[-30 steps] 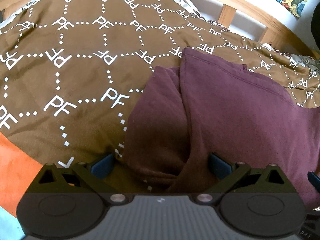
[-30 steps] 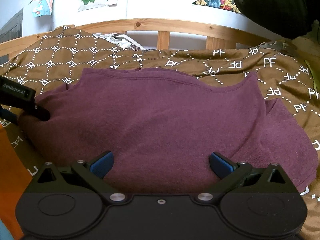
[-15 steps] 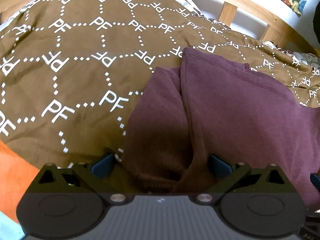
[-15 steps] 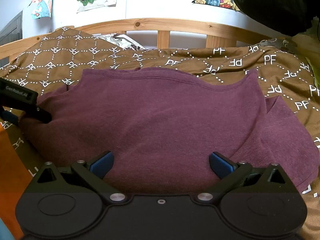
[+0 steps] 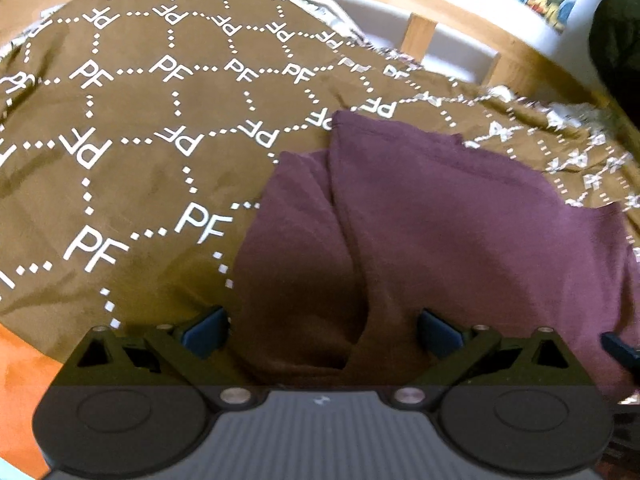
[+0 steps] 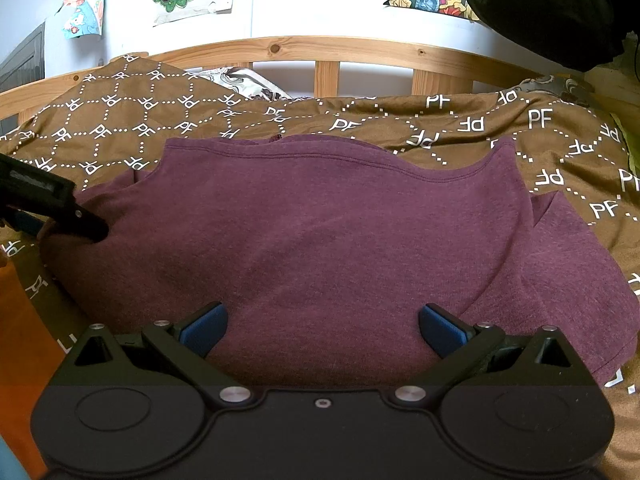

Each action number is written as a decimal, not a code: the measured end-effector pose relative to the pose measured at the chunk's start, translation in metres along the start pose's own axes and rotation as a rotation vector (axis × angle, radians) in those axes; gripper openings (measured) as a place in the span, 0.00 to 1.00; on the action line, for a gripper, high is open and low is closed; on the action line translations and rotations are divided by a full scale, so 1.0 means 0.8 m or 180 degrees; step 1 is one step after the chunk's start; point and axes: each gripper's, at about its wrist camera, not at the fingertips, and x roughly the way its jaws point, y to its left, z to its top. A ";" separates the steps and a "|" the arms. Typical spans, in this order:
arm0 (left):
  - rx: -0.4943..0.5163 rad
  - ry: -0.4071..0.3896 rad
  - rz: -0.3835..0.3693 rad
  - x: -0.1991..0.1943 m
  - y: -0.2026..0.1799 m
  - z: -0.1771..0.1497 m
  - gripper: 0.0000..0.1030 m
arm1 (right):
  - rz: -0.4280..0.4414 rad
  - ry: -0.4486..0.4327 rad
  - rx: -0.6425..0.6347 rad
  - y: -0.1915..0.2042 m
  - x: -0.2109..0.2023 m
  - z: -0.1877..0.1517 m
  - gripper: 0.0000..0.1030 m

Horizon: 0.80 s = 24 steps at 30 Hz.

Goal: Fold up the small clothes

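Nearest, the left gripper [image 5: 322, 330] and right gripper [image 6: 322, 330] both gape wide, holding nothing, at the near edge of the maroon shirt [image 6: 320, 240]. The shirt lies spread on the brown patterned duvet [image 6: 460, 128]. Beyond runs the wooden bed rail [image 6: 328, 46].

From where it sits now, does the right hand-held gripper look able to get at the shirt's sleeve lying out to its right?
Probably yes. The right hand-held gripper is open over the maroon shirt, and the sleeve lies flat and uncovered on the brown duvet.
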 end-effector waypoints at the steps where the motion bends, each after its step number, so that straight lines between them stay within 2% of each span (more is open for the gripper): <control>1: -0.0026 -0.0018 -0.0056 -0.003 0.002 0.000 0.99 | 0.0000 0.0000 0.0000 0.000 0.000 0.000 1.00; 5: -0.0219 -0.0035 -0.0259 -0.001 0.014 0.008 0.99 | -0.0001 0.0000 0.0000 0.000 0.000 0.000 1.00; 9: -0.0357 0.0005 -0.0272 0.005 0.020 0.019 0.95 | -0.0001 0.0000 0.0001 0.000 0.000 0.000 1.00; 13: -0.0170 0.0117 -0.0050 0.007 0.007 0.024 0.80 | -0.0001 0.0000 0.0001 0.000 0.000 0.000 1.00; 14: -0.0141 0.0137 0.0004 0.008 0.005 0.024 0.79 | -0.0002 0.0000 0.0001 0.000 0.000 0.000 1.00; 17: -0.0190 0.0168 0.0019 0.006 0.002 0.025 0.65 | -0.0002 0.0000 0.0002 0.000 0.000 0.000 1.00; 21: -0.0264 0.0094 0.0040 -0.003 -0.010 0.028 0.30 | 0.0016 -0.0007 0.0012 -0.003 -0.003 0.002 1.00; 22: -0.0204 0.0042 0.0066 -0.007 -0.019 0.027 0.24 | 0.0037 -0.0023 0.0039 -0.005 -0.005 0.003 1.00; 24: -0.0013 -0.0081 0.0140 -0.017 -0.039 0.028 0.20 | 0.0063 -0.0112 0.0083 -0.009 -0.015 0.006 1.00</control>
